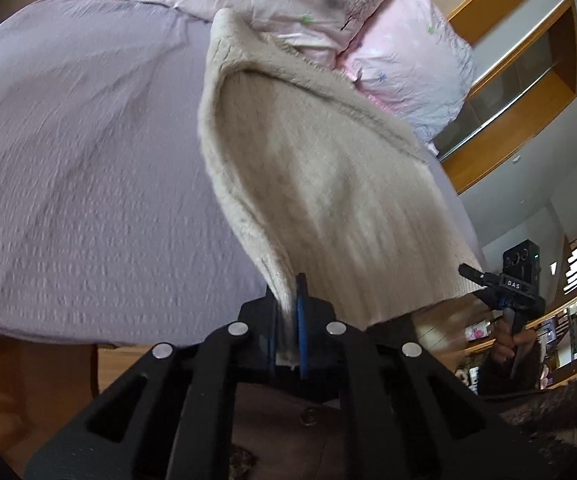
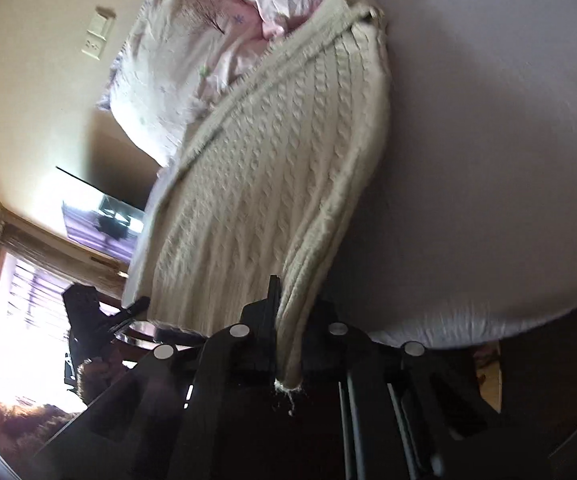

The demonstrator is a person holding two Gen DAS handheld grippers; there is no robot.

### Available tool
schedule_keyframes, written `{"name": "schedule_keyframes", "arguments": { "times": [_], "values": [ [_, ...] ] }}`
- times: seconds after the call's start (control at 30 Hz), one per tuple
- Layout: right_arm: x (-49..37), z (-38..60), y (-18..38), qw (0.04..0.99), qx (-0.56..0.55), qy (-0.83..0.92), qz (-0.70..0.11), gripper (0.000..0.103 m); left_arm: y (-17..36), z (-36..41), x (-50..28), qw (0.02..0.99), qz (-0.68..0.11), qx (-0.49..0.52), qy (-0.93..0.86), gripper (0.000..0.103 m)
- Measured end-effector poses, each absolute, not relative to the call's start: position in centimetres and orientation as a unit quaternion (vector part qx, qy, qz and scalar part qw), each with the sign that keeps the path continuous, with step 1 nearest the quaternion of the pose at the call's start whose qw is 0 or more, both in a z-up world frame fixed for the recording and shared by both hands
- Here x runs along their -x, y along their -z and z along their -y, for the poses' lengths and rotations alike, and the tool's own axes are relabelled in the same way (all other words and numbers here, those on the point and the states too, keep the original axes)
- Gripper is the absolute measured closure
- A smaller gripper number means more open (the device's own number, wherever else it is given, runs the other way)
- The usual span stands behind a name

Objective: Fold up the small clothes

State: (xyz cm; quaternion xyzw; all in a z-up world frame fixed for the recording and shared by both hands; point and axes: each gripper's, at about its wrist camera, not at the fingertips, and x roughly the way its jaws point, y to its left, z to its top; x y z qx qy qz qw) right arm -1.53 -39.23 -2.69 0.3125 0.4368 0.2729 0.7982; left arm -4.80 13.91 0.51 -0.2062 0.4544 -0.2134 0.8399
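Observation:
A cream cable-knit sweater (image 1: pixel 320 184) is lifted off the lilac bed (image 1: pixel 88 140) and stretched between both grippers. My left gripper (image 1: pixel 288 304) is shut on one corner of its ribbed hem. My right gripper (image 2: pixel 288 320) is shut on the other hem corner, with the knit (image 2: pixel 256 168) hanging away toward the pillows. The right gripper also shows at the right of the left wrist view (image 1: pixel 484 280), and the left gripper shows at the left of the right wrist view (image 2: pixel 136 306). The sweater's far end rests near the pillows.
Pink floral pillows (image 1: pixel 368 20) lie at the head of the bed. A wooden shelf unit (image 1: pixel 528 92) stands on the wall beyond. A bright window (image 2: pixel 28 320) and a wall switch plate (image 2: pixel 98 38) show in the right wrist view.

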Motion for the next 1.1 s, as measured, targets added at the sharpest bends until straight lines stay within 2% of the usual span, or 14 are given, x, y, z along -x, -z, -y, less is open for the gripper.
{"name": "schedule_keyframes", "arguments": {
  "times": [0.2, 0.4, 0.5, 0.57, 0.63, 0.7, 0.73, 0.77, 0.8, 0.83, 0.93, 1.1],
  "values": [
    [-2.1, 40.7, -2.7, 0.820, -0.348, -0.304, -0.337, 0.094, -5.0, -14.9, 1.6, 0.868, -0.389, 0.208, 0.230, 0.096],
    [-12.8, 41.7, -7.0, 0.832, -0.375, -0.293, -0.285, 0.095, -8.9, -16.3, -9.2, 0.894, -0.329, 0.226, 0.203, 0.096],
    [-20.1, 42.1, -6.6, 0.833, -0.405, -0.246, -0.286, 0.094, -8.6, -16.0, -16.8, 0.902, -0.323, 0.234, 0.165, 0.096],
    [-25.5, 41.9, -4.4, 0.830, -0.417, -0.178, -0.325, 0.093, -6.9, -15.9, -22.1, 0.901, -0.341, 0.238, 0.122, 0.096],
    [-28.0, 41.8, -2.6, 0.825, -0.414, -0.129, -0.362, 0.077, -5.3, -16.5, -25.1, 0.878, -0.381, 0.270, 0.108, 0.095],
    [-28.2, 42.2, -1.4, 0.804, -0.447, -0.127, -0.371, 0.044, -4.4, -17.4, -25.5, 0.858, -0.397, 0.307, 0.113, 0.091],
    [-27.7, 42.4, -1.6, 0.804, -0.454, -0.144, -0.357, 0.034, -4.7, -17.6, -24.7, 0.866, -0.386, 0.297, 0.115, 0.080],
    [-26.8, 42.7, -2.2, 0.814, -0.447, -0.150, -0.338, 0.019, -5.0, -17.6, -23.6, 0.874, -0.380, 0.280, 0.116, 0.072],
    [-25.3, 43.1, -3.1, 0.837, -0.429, -0.145, -0.306, 0.013, -5.2, -17.6, -22.9, 0.878, -0.380, 0.268, 0.117, 0.055],
    [-24.3, 43.4, -3.6, 0.852, -0.417, -0.144, -0.282, 0.013, -5.2, -17.8, -22.5, 0.879, -0.381, 0.261, 0.118, 0.047],
    [-22.5, 43.9, -3.9, 0.872, -0.398, -0.158, -0.237, 0.013, -4.8, -17.5, -21.2, 0.873, -0.400, 0.247, 0.126, 0.041],
    [-23.6, 44.2, -2.2, 0.856, -0.410, -0.165, -0.269, 0.013, -2.8, -16.2, -22.9, 0.865, -0.439, 0.218, 0.107, 0.042]
  ]
}}
